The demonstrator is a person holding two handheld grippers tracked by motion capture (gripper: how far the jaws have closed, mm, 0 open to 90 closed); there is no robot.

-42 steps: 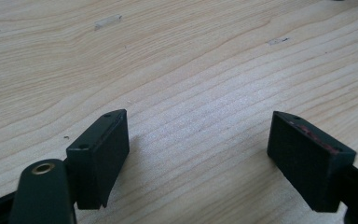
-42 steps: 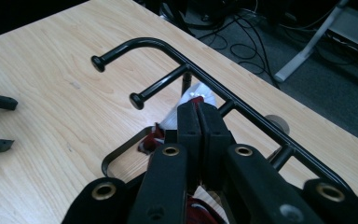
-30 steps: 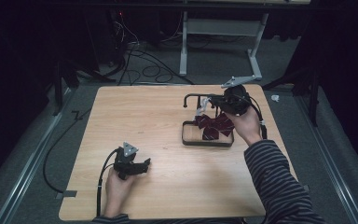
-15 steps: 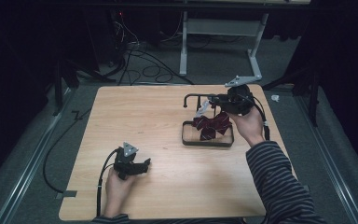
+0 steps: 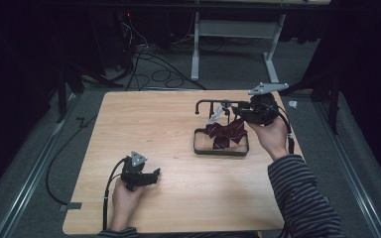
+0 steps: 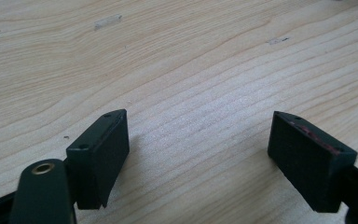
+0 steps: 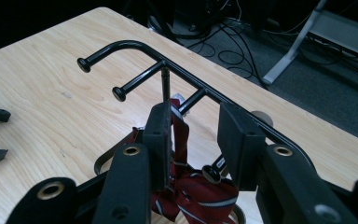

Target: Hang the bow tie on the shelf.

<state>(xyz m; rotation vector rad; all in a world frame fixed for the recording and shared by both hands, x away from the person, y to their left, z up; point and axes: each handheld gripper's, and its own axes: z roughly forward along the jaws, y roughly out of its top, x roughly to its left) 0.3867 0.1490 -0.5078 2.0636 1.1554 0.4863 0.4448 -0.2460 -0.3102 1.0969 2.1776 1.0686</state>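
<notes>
I am finding no brand, label or legible writing on anything here; I am holding my left gripper (image 5: 151, 175) low over the near left part of the wooden table (image 5: 144, 124), its jaws standing wide apart with bare wood grain between them, released and gripping nothing; I am holding my right gripper (image 5: 243, 111) raised at the far right of the table, beside the black metal rack (image 5: 213, 103), whose rectangular base sits on the wood and whose top bar carries several short knobbed pegs; in the right gripper view the jaws are standing part-open with a gap between them, a strip of the dark red striped tie (image 5: 225, 133) lying against the inner face of the left-hand jaw, so I am not clamping it; the rest of the tie is bunching in a heap inside the rack's base, directly under the gripper; the table is pale, clean, light-grained board; around it the room is dark, with grey carpet, loose black cables (image 5: 144, 54) on the floor beyond the far edge, and a white metal stand (image 5: 238, 39) behind them.
</notes>
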